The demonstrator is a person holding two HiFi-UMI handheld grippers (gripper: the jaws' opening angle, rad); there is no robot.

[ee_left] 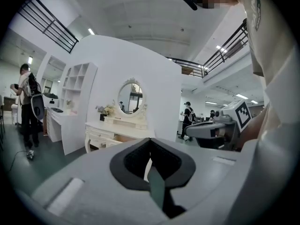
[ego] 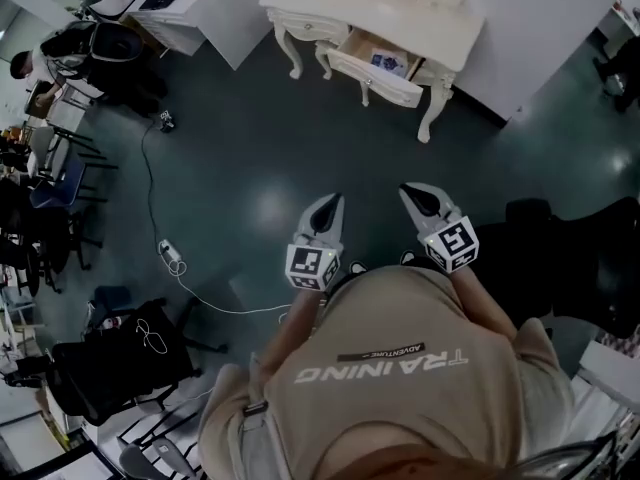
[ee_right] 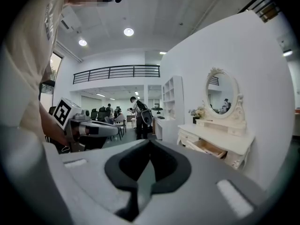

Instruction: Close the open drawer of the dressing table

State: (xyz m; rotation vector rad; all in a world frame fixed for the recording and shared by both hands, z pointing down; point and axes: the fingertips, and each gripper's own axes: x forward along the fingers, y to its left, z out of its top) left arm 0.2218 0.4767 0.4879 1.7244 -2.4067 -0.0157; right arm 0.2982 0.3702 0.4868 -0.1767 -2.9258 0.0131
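Left gripper (ego: 336,203) and right gripper (ego: 408,192): both have jaws together with nothing between them, and are held side by side above the floor (ego: 250,148). The dressing table (ego: 400,8) stands well ahead of both. Its drawer (ego: 378,73) is pulled out toward the grippers, well apart from them.

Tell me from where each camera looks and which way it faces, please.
Head view: on the person's head, facing steeply down at the floor, dressing table and open drawer; shows shirt, left tongs, right tongs.
Left gripper view: on the left tongs, facing the dressing table; shows them shut, plus right tongs and shirt.
Right gripper view: on the right tongs, facing the dressing table; shows them shut, plus left tongs and shirt.
Shared: both gripper views see the table's mirror.
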